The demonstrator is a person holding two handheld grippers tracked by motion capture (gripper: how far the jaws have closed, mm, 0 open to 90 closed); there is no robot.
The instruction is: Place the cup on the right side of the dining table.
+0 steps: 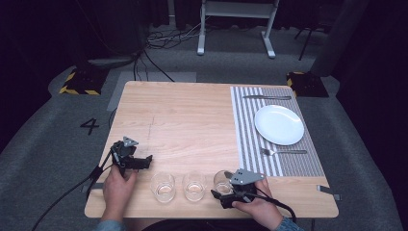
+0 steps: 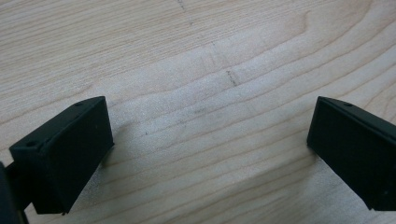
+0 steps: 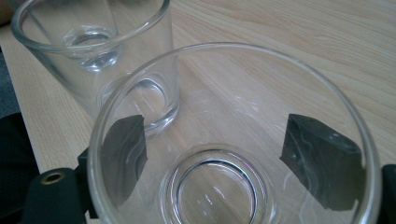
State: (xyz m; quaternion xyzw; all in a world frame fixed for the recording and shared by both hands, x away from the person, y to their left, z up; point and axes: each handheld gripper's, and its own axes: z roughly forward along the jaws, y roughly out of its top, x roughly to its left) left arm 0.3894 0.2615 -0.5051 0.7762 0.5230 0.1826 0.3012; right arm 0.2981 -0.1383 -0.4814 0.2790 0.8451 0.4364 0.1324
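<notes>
Three clear drinking glasses stand in a row along the table's near edge: the left glass (image 1: 162, 186), the middle glass (image 1: 194, 186) and the right glass (image 1: 223, 182). My right gripper (image 1: 225, 193) is shut on the right glass (image 3: 233, 140), one black jaw against each side and both seen through its wall. The middle glass (image 3: 93, 51) stands just beyond it. My left gripper (image 1: 144, 162) rests at the table's left, left of the row, open with nothing between its jaws. Under my left gripper (image 2: 210, 140) is bare wood (image 2: 205, 60).
A grey striped placemat (image 1: 245, 130) covers the table's right side. On it lie a white plate (image 1: 279, 124), a knife (image 1: 267, 97) at the far end and a fork (image 1: 284, 152) on the near side. A small grey piece (image 1: 329, 191) lies at the right edge.
</notes>
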